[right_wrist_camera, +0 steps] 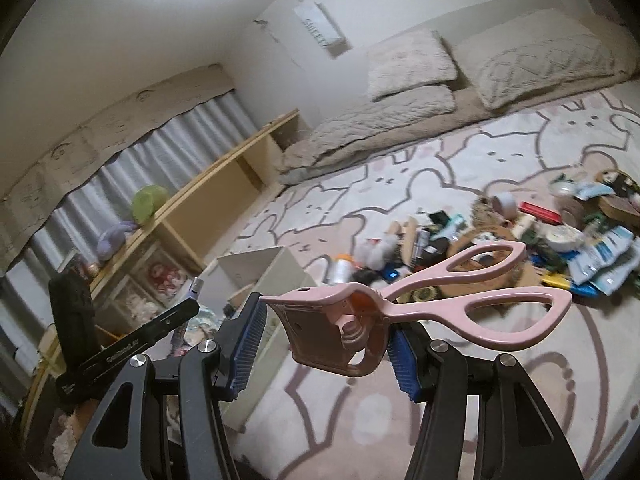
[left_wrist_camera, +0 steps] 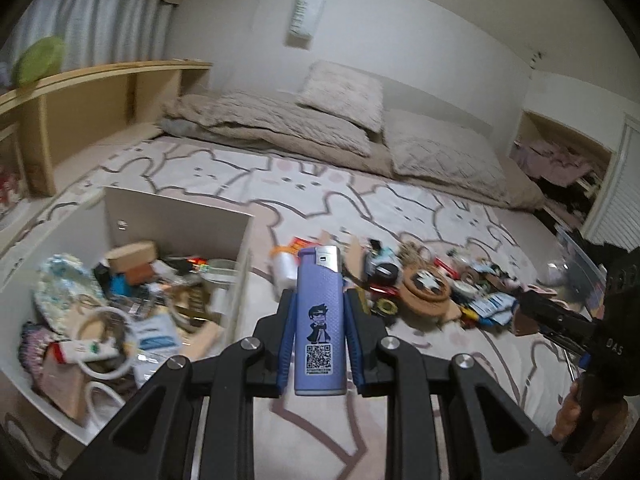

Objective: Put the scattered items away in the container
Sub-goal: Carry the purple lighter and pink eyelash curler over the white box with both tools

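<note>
My left gripper (left_wrist_camera: 320, 300) is shut on a purple lighter (left_wrist_camera: 320, 320), which stands upright between the blue pads above the rug. Just to its left, an open white box (left_wrist_camera: 168, 216) holds several small items. My right gripper (right_wrist_camera: 328, 320) is shut on the head of a pink scissor-handled tool (right_wrist_camera: 472, 300), held off the floor with its handles pointing right. A pile of scattered items (left_wrist_camera: 424, 292) (right_wrist_camera: 560, 232) lies on the rug ahead. The white box (right_wrist_camera: 280, 264) sits behind and left of the right gripper. The right wrist view shows the left gripper (right_wrist_camera: 160, 320) at the left edge.
A rabbit-patterned rug (left_wrist_camera: 360, 184) covers the floor. Beige bedding and pillows (left_wrist_camera: 320, 128) lie along the far wall. A low wooden shelf (left_wrist_camera: 100, 92) runs along the left under curtains. A clear plastic bin (left_wrist_camera: 580, 264) stands right of the pile, near a closet opening.
</note>
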The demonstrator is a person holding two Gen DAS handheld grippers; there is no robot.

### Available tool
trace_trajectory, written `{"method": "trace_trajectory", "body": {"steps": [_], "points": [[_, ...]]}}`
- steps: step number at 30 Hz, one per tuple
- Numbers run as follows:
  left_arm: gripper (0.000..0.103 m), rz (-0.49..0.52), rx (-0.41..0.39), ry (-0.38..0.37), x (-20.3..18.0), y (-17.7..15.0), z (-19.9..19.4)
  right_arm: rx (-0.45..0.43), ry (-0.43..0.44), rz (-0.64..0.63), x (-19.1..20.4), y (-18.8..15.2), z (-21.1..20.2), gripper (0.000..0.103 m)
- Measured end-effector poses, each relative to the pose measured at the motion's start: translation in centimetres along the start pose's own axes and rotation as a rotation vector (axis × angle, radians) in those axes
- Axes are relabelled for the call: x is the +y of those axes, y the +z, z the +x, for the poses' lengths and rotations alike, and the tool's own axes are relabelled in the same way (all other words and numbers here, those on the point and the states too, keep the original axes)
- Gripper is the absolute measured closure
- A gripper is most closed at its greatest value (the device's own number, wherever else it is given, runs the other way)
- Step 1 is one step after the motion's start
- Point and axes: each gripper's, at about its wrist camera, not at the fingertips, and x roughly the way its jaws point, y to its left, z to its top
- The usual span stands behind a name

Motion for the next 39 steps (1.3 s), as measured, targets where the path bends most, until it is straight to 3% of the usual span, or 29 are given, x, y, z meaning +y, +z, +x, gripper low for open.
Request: {"method": "trace_trajectory", "body": {"steps": [11, 26, 39], "points": [[0.080, -0.081, -0.045, 0.126, 6.1, 0.5, -1.6, 0.057, 0.092, -0.078, 4.2, 0.9, 3.9, 0.044], [0.080, -0.147, -0.083, 0.239, 13.1, 1.0, -4.2, 0.140, 0.204, -0.172, 10.4, 0.8, 8.7, 0.044], [0.080, -0.186, -0.028, 0.368, 18.2, -0.5, -4.0, 0.222, 0.267, -0.232, 14.2, -0.3, 12.4, 0.044]]}}
